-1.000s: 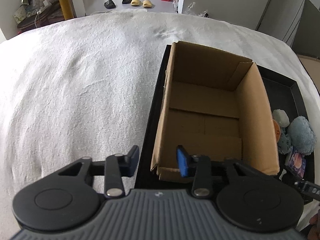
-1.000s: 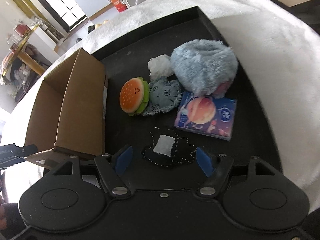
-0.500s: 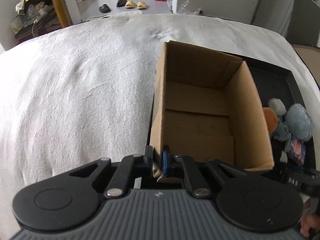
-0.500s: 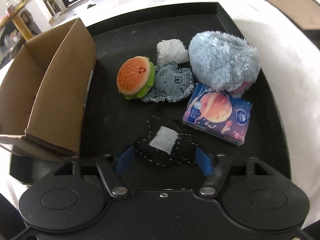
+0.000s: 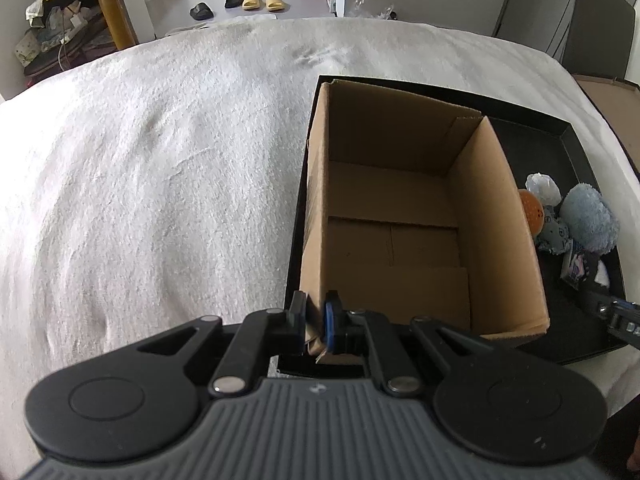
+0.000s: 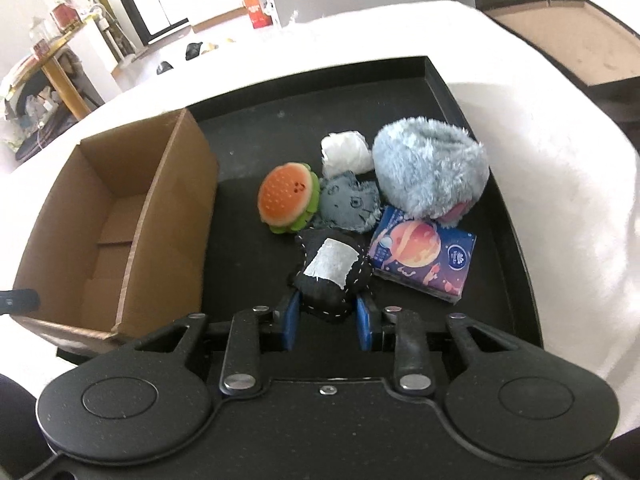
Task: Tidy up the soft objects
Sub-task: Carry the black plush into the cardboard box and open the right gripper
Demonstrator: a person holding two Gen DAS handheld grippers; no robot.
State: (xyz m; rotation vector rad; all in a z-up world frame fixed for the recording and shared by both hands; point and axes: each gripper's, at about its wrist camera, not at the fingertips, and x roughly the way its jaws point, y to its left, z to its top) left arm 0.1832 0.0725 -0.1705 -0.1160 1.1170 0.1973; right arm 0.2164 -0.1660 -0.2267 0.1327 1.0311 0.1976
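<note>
An open cardboard box (image 5: 500,220) stands on the left of a black tray (image 6: 248,208). My left gripper (image 5: 314,316) is shut on the box's near left corner wall. My right gripper (image 6: 326,316) has its jaws closing, and the pads press on a black stitched cushion (image 6: 330,268) with a white patch, held up off the tray. On the tray behind it lie a burger plush (image 6: 288,196), a denim plush (image 6: 350,204), a white wad (image 6: 346,152), a fluffy blue plush (image 6: 432,168) and a tissue pack (image 6: 422,252).
The tray rests on a white blanket (image 5: 160,180) that spreads wide to the left. A brown board (image 6: 560,40) lies past the tray at the far right. Slippers (image 5: 256,0) and a wooden shelf (image 5: 108,4) stand on the floor beyond.
My left gripper went from open to shut on the box's corner. My right gripper's jaws narrowed around the black cushion and raised it from the tray floor.
</note>
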